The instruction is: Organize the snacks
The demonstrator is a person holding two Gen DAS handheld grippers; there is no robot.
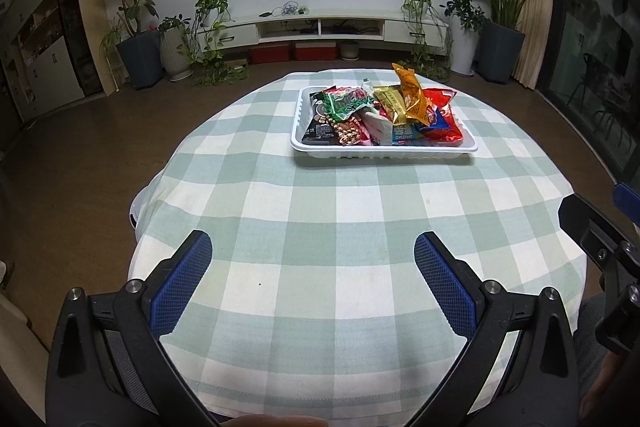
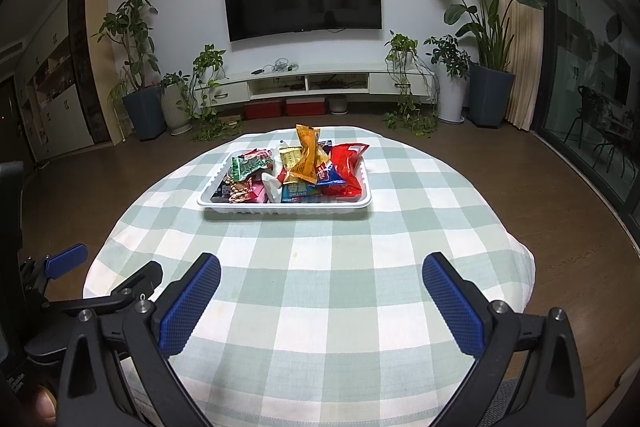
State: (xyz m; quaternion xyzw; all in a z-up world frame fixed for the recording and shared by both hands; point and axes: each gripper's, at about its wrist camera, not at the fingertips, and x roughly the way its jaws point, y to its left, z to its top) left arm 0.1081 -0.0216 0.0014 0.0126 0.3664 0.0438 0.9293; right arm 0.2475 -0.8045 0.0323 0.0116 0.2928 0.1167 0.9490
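Snack packets (image 1: pixel 384 115) lie heaped in a shallow white plastic tray (image 1: pixel 384 150) with a ribbed rim, which sits toward the far side of the round table, on the checked tablecloth (image 1: pixel 320 227). The packets are crinkled foil and film: a glossy red bag (image 1: pixel 442 115) at the tray's right end, an orange-gold pouch (image 1: pixel 412 95) standing tilted above the rest, a green wrapper (image 1: pixel 344 105) at the left, and a blue packet (image 1: pixel 404 135) at the front edge. No packet is visible on the cloth outside the tray, so the gathering appears done or nearly so; whether sorting within the tray is still wanted cannot be told.

The cloth is soft woven fabric in pale green and cream squares, draped over the table edge.

The left gripper (image 1: pixel 314 283) and the right gripper (image 2: pixel 322 303) both hover over the near part of the table, well apart from the tray. Each has its jaws spread wide and holds nothing; the blue pads (image 1: pixel 184 279) are finely textured.
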